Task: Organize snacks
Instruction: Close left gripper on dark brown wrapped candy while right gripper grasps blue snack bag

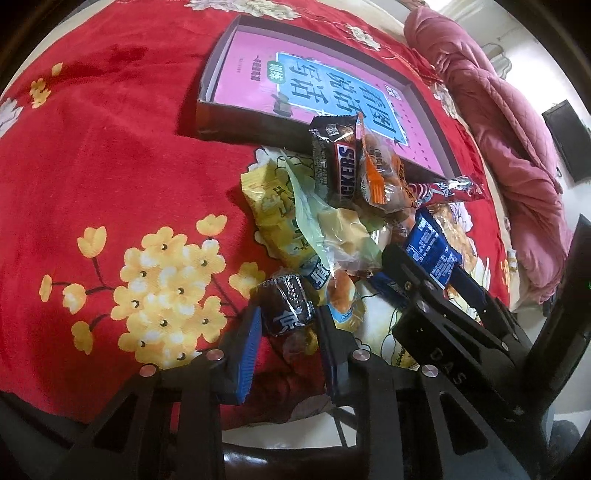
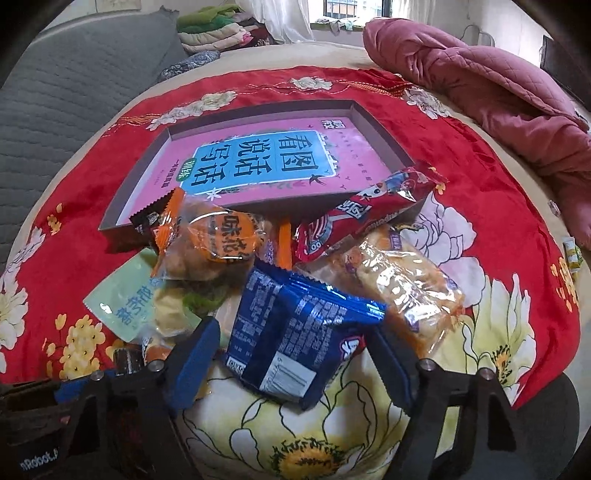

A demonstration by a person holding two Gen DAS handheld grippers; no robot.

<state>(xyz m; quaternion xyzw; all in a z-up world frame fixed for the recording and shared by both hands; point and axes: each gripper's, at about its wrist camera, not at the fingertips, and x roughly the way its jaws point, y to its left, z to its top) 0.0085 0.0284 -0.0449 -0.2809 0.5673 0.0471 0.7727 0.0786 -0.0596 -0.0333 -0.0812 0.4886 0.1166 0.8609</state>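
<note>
A pile of wrapped snacks lies on a red flowered cloth in front of a shallow box with a pink book cover inside. My left gripper has its fingers either side of a small dark wrapped candy at the pile's near edge; contact is unclear. My right gripper, also seen in the left wrist view, is open around a blue packet. A Snickers bar, an orange pastry pack, a red stick pack, a clear bread pack and a green pack lie in the pile.
A pink quilt lies bunched at the back right of the bed. A grey cushion and folded clothes are at the back left. A yellow pack sits at the pile's left side.
</note>
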